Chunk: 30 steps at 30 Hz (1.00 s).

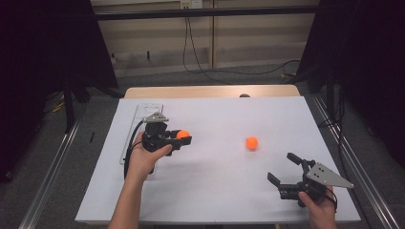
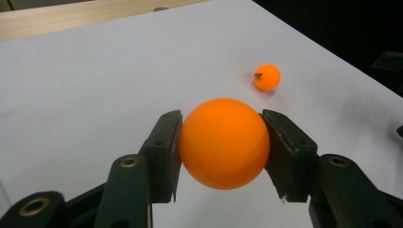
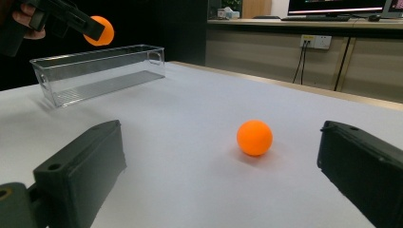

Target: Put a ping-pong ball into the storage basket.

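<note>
Between the two black jaws of the left gripper [image 1: 177, 139], an orange ball [image 1: 183, 135] is being clamped and is hanging lifted off the white table [image 1: 215, 191], just beside a clear plastic box [image 1: 143, 112] at the table's left side. On the table's middle right, a second orange ball [image 1: 251, 142] is resting alone. Near the front right corner, the right gripper [image 1: 282, 169] is pointing toward that ball with its jaws spread wide apart, holding nothing.
</note>
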Tool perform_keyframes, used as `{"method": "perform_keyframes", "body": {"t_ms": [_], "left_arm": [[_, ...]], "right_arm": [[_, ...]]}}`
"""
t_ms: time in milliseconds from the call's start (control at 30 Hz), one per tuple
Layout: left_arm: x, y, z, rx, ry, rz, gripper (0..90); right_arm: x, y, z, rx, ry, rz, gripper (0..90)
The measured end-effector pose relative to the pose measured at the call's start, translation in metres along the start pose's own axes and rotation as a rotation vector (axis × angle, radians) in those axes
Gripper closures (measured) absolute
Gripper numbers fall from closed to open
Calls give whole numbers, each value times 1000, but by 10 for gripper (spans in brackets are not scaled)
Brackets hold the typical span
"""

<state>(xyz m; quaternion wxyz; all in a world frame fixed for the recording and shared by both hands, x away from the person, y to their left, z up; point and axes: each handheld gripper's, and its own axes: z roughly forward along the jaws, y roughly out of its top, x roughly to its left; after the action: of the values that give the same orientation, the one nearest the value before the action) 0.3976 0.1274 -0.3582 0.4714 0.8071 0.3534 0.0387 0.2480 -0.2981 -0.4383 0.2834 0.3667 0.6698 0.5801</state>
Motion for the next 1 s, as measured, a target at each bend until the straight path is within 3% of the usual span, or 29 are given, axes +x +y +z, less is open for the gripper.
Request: {"method": "perform_keyframes", "body": {"t_ms": [133, 1000], "left_arm": [[1, 1, -3, 0, 21, 7, 506], [7, 1, -14, -10, 45, -6, 507]], "right_arm": [[0, 0, 0, -1, 0, -1, 16], [0, 1, 1, -4, 1, -4, 16]]}}
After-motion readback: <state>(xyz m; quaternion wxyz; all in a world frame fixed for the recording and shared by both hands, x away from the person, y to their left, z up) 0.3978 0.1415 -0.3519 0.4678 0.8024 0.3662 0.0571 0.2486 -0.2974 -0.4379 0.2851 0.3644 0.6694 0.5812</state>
